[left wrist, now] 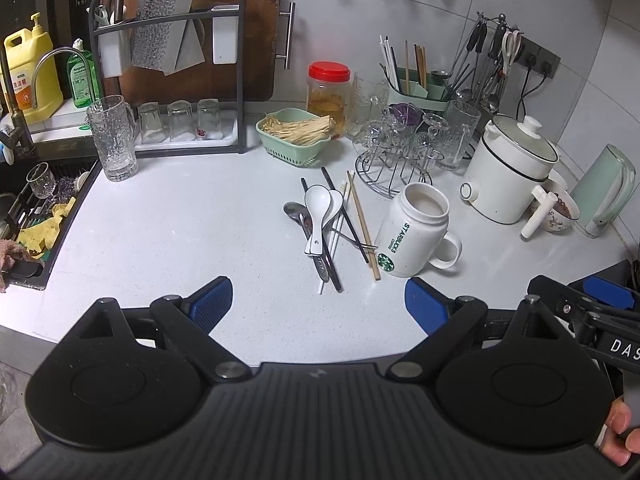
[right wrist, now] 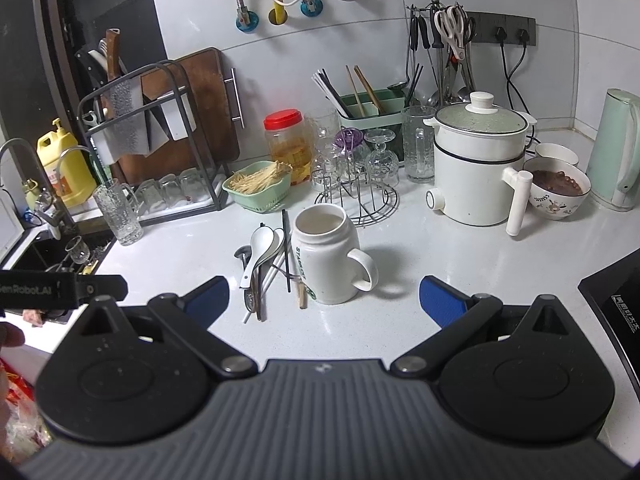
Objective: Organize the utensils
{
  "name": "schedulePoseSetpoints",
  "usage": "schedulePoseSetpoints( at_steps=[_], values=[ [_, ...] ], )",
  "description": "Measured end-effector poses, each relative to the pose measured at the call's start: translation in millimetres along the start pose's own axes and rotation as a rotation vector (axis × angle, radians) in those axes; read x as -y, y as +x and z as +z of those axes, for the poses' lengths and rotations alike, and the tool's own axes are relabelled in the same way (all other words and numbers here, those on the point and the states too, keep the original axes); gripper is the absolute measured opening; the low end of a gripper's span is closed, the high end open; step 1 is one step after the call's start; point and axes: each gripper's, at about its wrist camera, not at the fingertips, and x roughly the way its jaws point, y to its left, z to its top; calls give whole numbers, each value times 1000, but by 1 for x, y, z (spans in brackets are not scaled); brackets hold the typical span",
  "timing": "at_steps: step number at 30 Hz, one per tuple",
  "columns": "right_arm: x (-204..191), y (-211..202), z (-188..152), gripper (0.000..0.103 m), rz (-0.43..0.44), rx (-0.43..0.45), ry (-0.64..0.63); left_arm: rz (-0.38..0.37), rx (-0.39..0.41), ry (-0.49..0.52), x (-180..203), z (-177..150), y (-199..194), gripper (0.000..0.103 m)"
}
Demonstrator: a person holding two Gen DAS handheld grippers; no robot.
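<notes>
Through the left wrist camera, my left gripper point(left wrist: 318, 306) hangs spread wide and empty above the counter point(left wrist: 180, 220); the utensil pile point(left wrist: 330, 228) lies just left of the white mug point(left wrist: 414, 232). Through the right wrist camera, my right gripper point(right wrist: 324, 300) gapes empty too, the mug point(right wrist: 326, 260) just ahead, utensils point(right wrist: 266, 262) touching its left side.

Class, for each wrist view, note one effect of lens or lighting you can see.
Left wrist view: fisheye curves the wall tile lines; counter evenly lit. Right wrist view: the Starbucks mug casts a soft shadow rightward; edges bow, and the hand at the left edge blurs.
</notes>
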Motion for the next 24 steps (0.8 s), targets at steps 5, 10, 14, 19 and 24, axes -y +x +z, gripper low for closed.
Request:
schedulePoseSetpoints(
  at_steps=[5, 10, 14, 19, 24],
  values=[
    [4, 2, 1, 103, -5, -3, 8, 3, 0, 4, 2, 3, 2, 95],
    [8, 3, 4, 103, -12, -2, 8, 5, 3, 3, 6, 6, 4, 95],
    [9, 4, 4, 103, -3, 0, 8, 4, 4, 7, 10, 7, 6, 95],
    [11, 6, 4, 103, -1, -7, 8, 1, 4, 6, 14, 5, 7, 95],
    [15, 8, 4, 103, 4, -12, 20, 5, 6, 1, 13, 4, 6, 95]
  ],
)
